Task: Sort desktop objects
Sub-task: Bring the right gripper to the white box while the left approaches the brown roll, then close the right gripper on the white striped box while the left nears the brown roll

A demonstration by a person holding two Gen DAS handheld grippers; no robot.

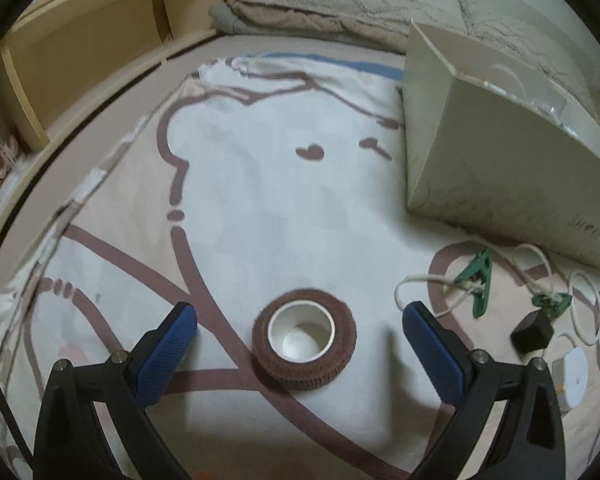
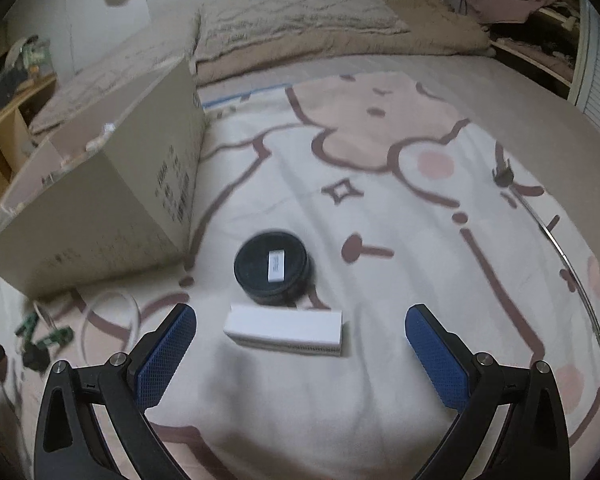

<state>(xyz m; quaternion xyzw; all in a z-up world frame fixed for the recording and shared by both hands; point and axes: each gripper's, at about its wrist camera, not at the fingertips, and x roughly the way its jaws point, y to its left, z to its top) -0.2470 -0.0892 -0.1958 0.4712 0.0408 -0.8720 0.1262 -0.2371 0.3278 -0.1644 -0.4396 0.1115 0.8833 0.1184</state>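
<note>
Both claws are hanging wide open and empty over the bed: the left claw (image 1: 300, 320) is framing a brown tape roll (image 1: 304, 338), the right claw (image 2: 300, 322) a white box (image 2: 285, 330) beside a black round tin (image 2: 273, 267). Sorting seems barely begun, since these, the green clips (image 1: 478, 282) and the white cord (image 1: 536, 276) are all lying outside the cardboard box (image 1: 496, 168) toward the bed's far edge.

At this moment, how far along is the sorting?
Nothing visibly sorted yet; the cardboard box interior is hidden. Both grippers are open and empty: left gripper straddles the brown tape roll, right gripper faces the white box. Black round tin and green clips remain.
</note>
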